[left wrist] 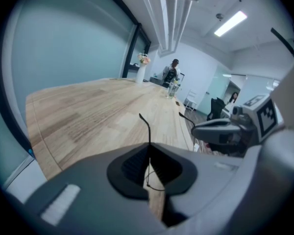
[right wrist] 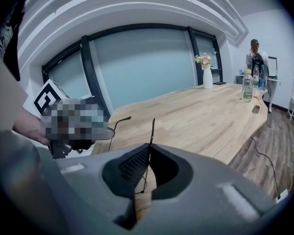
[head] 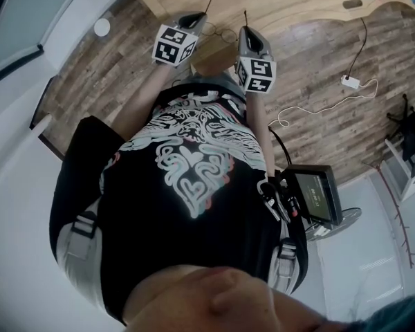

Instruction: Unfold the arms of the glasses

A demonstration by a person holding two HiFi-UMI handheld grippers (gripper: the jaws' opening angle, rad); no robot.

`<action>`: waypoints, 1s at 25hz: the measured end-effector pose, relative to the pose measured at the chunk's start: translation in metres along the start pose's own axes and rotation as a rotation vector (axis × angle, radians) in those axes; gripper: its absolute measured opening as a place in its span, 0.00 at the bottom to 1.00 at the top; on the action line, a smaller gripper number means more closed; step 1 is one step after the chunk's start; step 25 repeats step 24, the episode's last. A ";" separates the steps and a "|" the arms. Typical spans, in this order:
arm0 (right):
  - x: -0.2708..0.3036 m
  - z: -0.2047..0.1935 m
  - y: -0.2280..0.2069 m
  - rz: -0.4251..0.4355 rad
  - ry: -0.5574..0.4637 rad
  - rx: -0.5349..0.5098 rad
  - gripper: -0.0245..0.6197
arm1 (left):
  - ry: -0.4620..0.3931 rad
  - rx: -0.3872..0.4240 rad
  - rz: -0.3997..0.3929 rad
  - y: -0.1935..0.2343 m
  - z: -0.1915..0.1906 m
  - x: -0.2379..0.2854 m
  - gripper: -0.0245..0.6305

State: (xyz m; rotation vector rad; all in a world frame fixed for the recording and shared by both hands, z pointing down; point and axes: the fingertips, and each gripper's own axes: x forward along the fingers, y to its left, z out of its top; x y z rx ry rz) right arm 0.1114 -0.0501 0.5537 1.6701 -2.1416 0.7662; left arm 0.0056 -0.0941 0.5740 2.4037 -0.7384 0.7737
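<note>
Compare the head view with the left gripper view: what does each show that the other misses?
Only the head view: the wearer's black T-shirt and a white power strip on the floor. Only the left gripper view: a vase of flowers at the far end of the table, and the left gripper seen shut on a glasses arm. Both: the table and the right gripper.

The table (left wrist: pixel 88 116) is pale wood, matt and grained; the floor (head: pixel 318 81) is darker, rougher-looking plank. The glasses (left wrist: pixel 148 129) have thin, smooth black arms. The left gripper (left wrist: pixel 149 145) and right gripper (right wrist: pixel 150 145) have matt grey plastic shells with black ribbed pads (right wrist: pixel 132 165). The T-shirt (head: pixel 194 206) is black printed cloth
</note>
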 end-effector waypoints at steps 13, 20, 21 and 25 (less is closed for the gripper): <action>0.000 0.001 0.000 0.011 -0.010 0.022 0.05 | 0.001 -0.011 -0.009 0.001 0.001 -0.003 0.03; -0.001 -0.001 0.000 0.016 -0.013 0.027 0.05 | -0.001 -0.002 -0.014 0.000 0.000 0.000 0.03; -0.001 -0.001 0.000 0.016 -0.013 0.027 0.05 | -0.001 -0.002 -0.015 -0.001 0.000 -0.001 0.03; -0.001 0.000 0.001 0.018 -0.015 0.025 0.04 | -0.001 0.000 -0.018 -0.002 0.000 -0.002 0.03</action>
